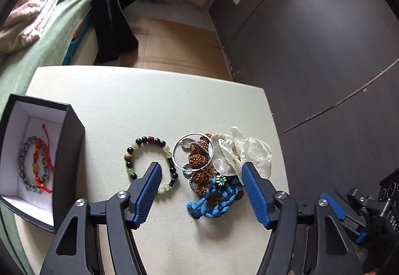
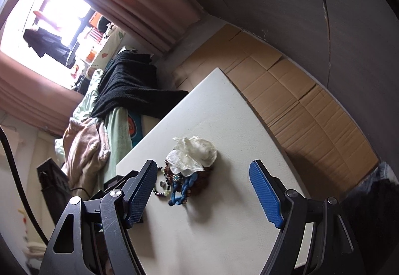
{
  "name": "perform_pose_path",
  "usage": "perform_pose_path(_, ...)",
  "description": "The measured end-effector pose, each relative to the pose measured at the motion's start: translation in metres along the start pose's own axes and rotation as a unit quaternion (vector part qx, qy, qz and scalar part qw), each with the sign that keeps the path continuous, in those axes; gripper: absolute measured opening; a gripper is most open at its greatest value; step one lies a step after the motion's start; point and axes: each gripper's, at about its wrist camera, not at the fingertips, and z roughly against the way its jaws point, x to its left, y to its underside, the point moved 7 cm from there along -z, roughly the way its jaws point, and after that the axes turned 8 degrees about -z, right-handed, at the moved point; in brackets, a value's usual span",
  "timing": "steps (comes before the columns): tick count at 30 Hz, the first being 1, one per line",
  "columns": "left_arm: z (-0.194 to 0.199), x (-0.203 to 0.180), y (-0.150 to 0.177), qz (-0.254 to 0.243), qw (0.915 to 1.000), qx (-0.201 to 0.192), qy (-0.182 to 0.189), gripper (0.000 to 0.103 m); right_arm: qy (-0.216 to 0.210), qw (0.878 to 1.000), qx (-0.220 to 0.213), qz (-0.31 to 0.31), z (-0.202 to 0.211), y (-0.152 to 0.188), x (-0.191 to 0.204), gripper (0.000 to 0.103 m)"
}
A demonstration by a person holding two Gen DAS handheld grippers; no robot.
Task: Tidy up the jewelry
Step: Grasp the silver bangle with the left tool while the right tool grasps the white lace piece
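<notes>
White padded tabletop [image 1: 149, 105]: green-and-black beaded bracelet [image 1: 150, 164] lies just ahead, between my spread, empty left gripper [image 1: 200, 166] jaws; right gripper [image 2: 203, 165] equally spread, farther back.

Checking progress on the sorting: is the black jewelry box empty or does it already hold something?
Not empty: the open black box holds a grey bracelet and a red bracelet.

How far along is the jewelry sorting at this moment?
Done: a grey bracelet and a red bracelet lie in the black box. In hand: nothing; both the left hand-held gripper and the right hand-held gripper are open. Left: the beaded bracelet and the tangled pile on the table.
</notes>
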Motion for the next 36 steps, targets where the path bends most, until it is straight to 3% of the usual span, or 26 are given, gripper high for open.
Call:
perform_pose_path(5,-0.019,-0.001,0.003,0.016,0.9993,0.032,0.0,0.058,-0.009,1.0,-0.001,-0.014,0.003,-0.011,-0.004,0.078)
perform_pose_path(18,-0.054,0.007,0.006,0.086,0.9935,0.072,0.023,0.058,-0.03,0.998,0.005,-0.047,-0.001,-0.024,-0.009,0.078)
perform_pose_path(26,-0.055,0.016,-0.006,0.093,0.9939,0.056,0.018,0.058,-0.026,0.998,0.006,-0.053,-0.004,-0.025,-0.012,0.078)
perform_pose_path(33,-0.062,0.015,-0.015,0.063,0.9958,0.066,-0.006,0.058,-0.024,0.998,0.012,-0.052,-0.009,-0.024,-0.01,0.078)
perform_pose_path(36,-0.061,0.016,-0.015,0.056,0.9962,0.065,-0.019,0.051,-0.022,0.998,0.012,-0.053,-0.009,-0.023,-0.01,0.078)
